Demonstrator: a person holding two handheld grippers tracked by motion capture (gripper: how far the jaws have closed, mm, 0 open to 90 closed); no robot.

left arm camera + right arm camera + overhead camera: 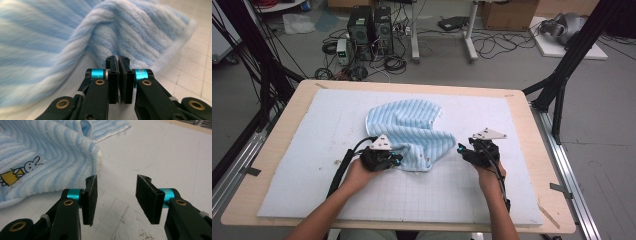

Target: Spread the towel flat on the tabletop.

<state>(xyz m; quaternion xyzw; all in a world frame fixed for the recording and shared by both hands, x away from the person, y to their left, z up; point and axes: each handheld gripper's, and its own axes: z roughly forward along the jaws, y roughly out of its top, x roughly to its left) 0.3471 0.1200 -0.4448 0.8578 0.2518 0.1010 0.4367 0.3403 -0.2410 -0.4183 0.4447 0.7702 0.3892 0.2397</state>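
My left gripper [119,63] is closed, whether pinching the towel [140,37] is hidden; right gripper [116,187] gapes beside it.

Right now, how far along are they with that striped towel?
Early on. Nothing looks done: the blue striped towel lies crumpled on the white mat. In hand: the left gripper is shut at the towel's near edge, though whether cloth is pinched cannot be told. The right gripper stands open beside the towel's corner, holding nothing. Left: gripping that corner and spreading or folding the towel.
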